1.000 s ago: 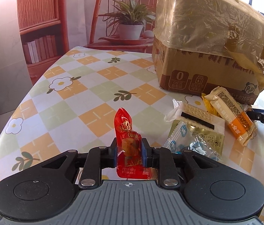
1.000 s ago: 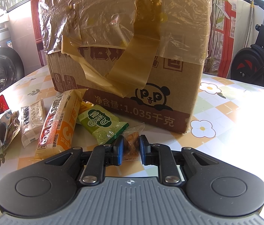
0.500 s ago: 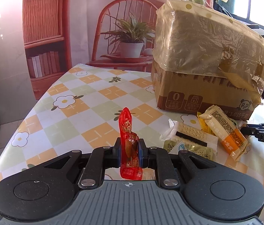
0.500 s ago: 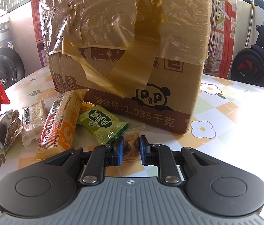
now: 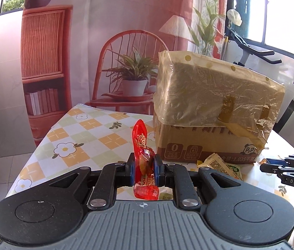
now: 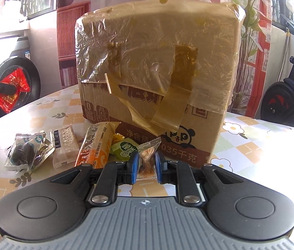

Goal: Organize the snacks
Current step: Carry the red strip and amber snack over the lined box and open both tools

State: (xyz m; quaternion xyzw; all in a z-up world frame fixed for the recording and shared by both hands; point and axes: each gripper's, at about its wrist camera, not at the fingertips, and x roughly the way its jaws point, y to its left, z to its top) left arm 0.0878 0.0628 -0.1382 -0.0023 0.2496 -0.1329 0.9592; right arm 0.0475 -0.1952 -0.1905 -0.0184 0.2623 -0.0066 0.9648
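Note:
My left gripper is shut on a red snack packet and holds it upright, well above the table; the packet also shows at the far left of the right wrist view. My right gripper is shut on a small clear packet of brown snack, lifted in front of the taped cardboard box. The right gripper shows at the right edge of the left wrist view. Several snack packets lie on the table before the box: an orange bar, a green packet, a white wafer packet, a dark cookie packet.
The table has a checked flower-pattern cloth. The cardboard box wrapped in plastic film stands at the back right. A backdrop with a chair and potted plant hangs behind the table. An exercise bike stands to the right.
Both grippers have risen with their packets. The left one lifted the red packet high off the table. The right one lifted the clear packet and drew back from the box.

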